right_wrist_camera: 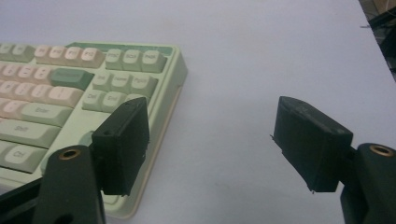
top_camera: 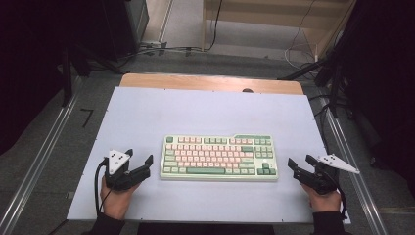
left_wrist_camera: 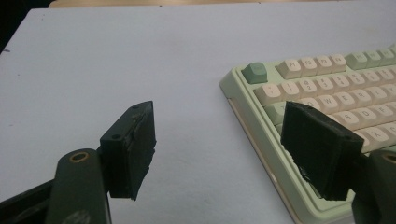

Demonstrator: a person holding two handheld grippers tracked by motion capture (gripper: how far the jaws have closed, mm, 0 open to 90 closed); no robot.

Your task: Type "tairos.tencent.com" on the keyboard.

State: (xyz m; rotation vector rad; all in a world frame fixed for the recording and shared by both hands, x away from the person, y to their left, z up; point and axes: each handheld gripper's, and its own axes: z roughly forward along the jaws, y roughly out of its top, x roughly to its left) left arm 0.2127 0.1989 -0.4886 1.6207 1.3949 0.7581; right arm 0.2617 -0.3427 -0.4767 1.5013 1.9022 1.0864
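Observation:
A pale green keyboard [top_camera: 219,157] with pink and green keys lies in the middle of the white table mat [top_camera: 210,117]. My left gripper [top_camera: 141,157] sits just off the keyboard's left end, held low over the mat, jaws wide apart with nothing between them. In the left gripper view [left_wrist_camera: 226,154] the keyboard [left_wrist_camera: 327,93] runs behind the right jaw. My right gripper [top_camera: 302,163] is just off the keyboard's right end, also open and empty. In the right gripper view [right_wrist_camera: 219,149] the keyboard's right end [right_wrist_camera: 84,93] lies behind the left jaw.
The mat covers a wooden table [top_camera: 210,82] whose far edge shows beyond it. Metal rails [top_camera: 39,161] run along both sides of the table. Cables [top_camera: 161,49] lie on the floor beyond the table.

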